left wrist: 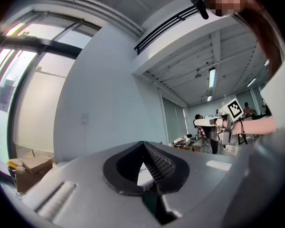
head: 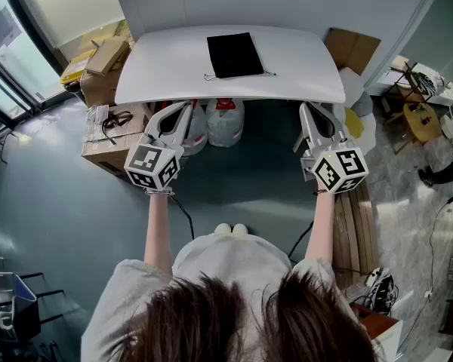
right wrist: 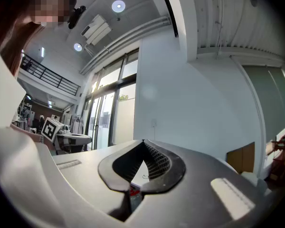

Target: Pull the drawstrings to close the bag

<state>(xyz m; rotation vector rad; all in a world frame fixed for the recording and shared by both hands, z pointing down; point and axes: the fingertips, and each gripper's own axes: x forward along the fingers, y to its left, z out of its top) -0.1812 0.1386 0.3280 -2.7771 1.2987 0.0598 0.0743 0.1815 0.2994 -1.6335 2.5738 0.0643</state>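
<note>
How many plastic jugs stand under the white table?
2. One jug stands below the table's near edge; the other just left of it, behind the left tool. Others may be hidden.

White table (head: 302,66), black drawstring bag (head: 235,54) lying flat near its far edge, cords trailing at the bag's near end

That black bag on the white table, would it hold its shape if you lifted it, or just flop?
Probably flop: the black bag lies flat on the table like thin cloth, so it is likely light too. Its thin drawstrings trail loosely at the near edge, so a push may bunch it rather than slide it.
</note>
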